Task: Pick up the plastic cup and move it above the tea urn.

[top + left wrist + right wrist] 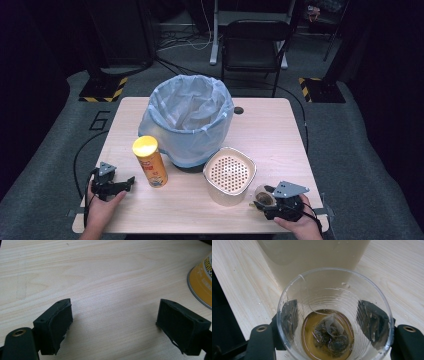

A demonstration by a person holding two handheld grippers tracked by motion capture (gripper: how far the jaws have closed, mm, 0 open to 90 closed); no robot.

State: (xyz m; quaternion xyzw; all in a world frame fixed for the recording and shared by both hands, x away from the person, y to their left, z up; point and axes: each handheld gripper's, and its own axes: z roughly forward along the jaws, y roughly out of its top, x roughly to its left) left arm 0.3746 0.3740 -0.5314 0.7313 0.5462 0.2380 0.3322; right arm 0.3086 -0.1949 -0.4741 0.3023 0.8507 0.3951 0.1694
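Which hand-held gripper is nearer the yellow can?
Left. The left hand-held gripper sits just beside the yellow can, jaws open; the right hand-held gripper is across the table, holding a cup.

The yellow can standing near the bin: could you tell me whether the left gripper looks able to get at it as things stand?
Probably yes. The left gripper is open and empty, and the yellow can stands upright just beside it, with bare table between them. The lined bin sits behind the can, not in the way.
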